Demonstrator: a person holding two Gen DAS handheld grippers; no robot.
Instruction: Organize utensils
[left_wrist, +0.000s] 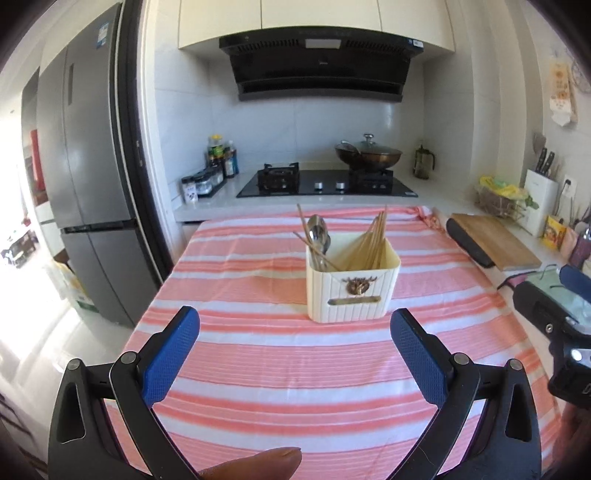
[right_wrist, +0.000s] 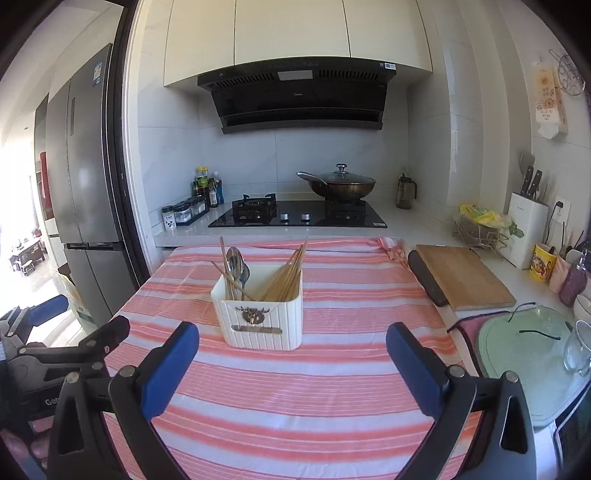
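A cream plastic utensil holder (left_wrist: 352, 291) with vertical ribbing, rounded corners and a small bronze ornament above a bronze bar on its front stands upright on the counter, ahead of both sets of jaws and well apart from them. It has 2 compartments. One holds a bundle of pale wooden chopsticks (left_wrist: 373, 242) leaning toward the outer wall; the other holds shiny metal spoons (left_wrist: 319, 230), bowls up, with a few more chopsticks crossing among them.

The counter is covered by a soft woven cloth (left_wrist: 280, 354) in coral-pink and white stripes, slightly wrinkled behind the holder.

The left gripper (left_wrist: 295, 354) has its jaws spread wide with only striped cloth between the textured blue pads; the holder sits ahead and slightly to the right of their gap. The right gripper (right_wrist: 291, 360) also has its jaws spread wide and holds nothing; the holder sits ahead and slightly to the left of centre. A fingertip (left_wrist: 258, 461) shows at the bottom edge of the left wrist view.

To the right of the jaws lies a rectangular wooden cutting board (right_wrist: 461, 275).
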